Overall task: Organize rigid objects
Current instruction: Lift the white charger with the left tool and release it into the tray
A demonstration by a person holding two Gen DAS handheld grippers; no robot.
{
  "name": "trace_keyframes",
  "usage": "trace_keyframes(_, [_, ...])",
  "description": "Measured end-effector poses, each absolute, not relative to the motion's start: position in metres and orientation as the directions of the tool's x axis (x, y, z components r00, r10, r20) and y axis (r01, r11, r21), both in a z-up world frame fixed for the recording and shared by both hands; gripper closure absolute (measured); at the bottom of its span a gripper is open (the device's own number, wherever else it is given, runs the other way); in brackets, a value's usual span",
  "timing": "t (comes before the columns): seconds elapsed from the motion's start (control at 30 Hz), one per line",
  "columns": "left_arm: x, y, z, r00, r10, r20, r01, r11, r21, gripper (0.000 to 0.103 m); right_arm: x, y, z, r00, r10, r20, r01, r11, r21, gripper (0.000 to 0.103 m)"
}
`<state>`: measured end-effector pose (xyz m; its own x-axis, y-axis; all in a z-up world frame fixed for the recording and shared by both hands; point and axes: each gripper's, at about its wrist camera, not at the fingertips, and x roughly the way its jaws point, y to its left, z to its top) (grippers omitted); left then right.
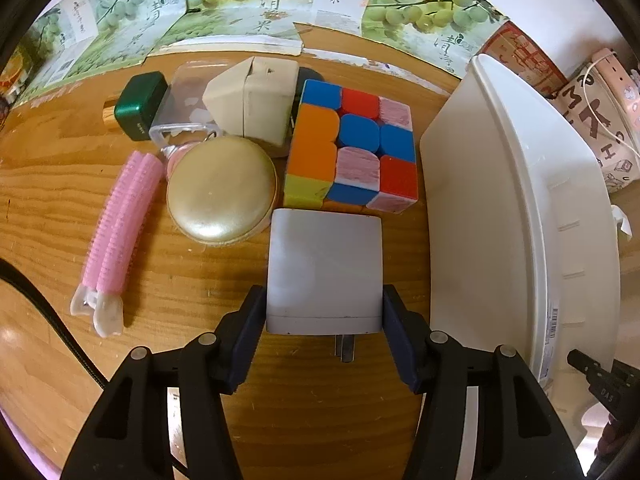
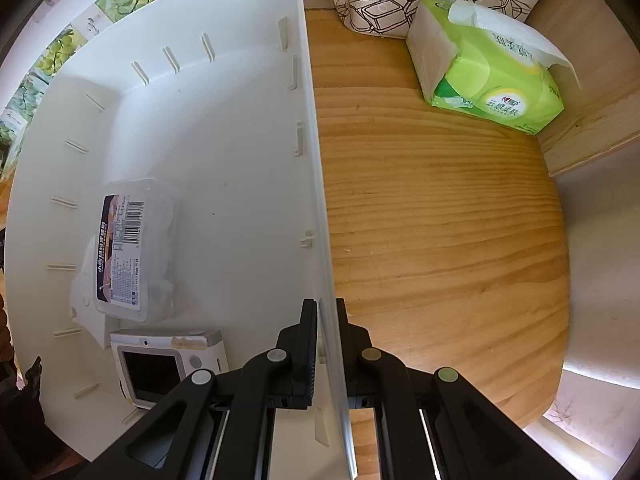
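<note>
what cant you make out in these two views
- Left wrist view: the dark object behind the puzzle cube is mostly hidden by it.
- Left wrist view: the white bin shows only its outer wall; its contents are hidden.
- Right wrist view: the label text on the clear plastic box is too small.

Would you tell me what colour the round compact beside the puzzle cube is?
Shiny pale gold compact, clearest in the left wrist view.

Both wrist cameras are looking steeply down from close range, sharing the white plastic bin (image 1: 520, 216) (image 2: 224, 128) on the wooden tabletop (image 1: 48, 184) (image 2: 440, 220).
</note>
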<state>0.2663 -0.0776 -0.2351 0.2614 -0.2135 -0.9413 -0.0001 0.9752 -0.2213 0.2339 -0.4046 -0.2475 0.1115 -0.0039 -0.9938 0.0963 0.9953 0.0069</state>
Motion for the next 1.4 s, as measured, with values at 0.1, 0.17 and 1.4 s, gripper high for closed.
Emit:
trace_keyframes(0.1, [0.259, -0.075, -0.233, 0.262, -0.209, -0.942, -0.014, 0.975, -0.22, 0.043, 0.233, -0.406, -0.246, 0.116, 0.001, -0.993, 0.095, 0.995, 0.013, 0.096])
trace_keyframes(0.17, [0.256, -0.075, -0.233, 0.26, -0.208, -0.943, -0.018, 0.975, -0.22, 0.043, 0.232, -0.406, -0.246, 0.119, 0.006, -0.993, 0.093, 0.996, 0.017, 0.096])
trace_keyframes(1.4, [0.192, -0.035, -0.136, 0.611, -0.265, -0.746, -0.124, 0.899, -0.421, 0.045, 0.221, -0.407, -0.242, 0.149, 0.05, -0.988, 0.034, 0.998, 0.056, 0.096])
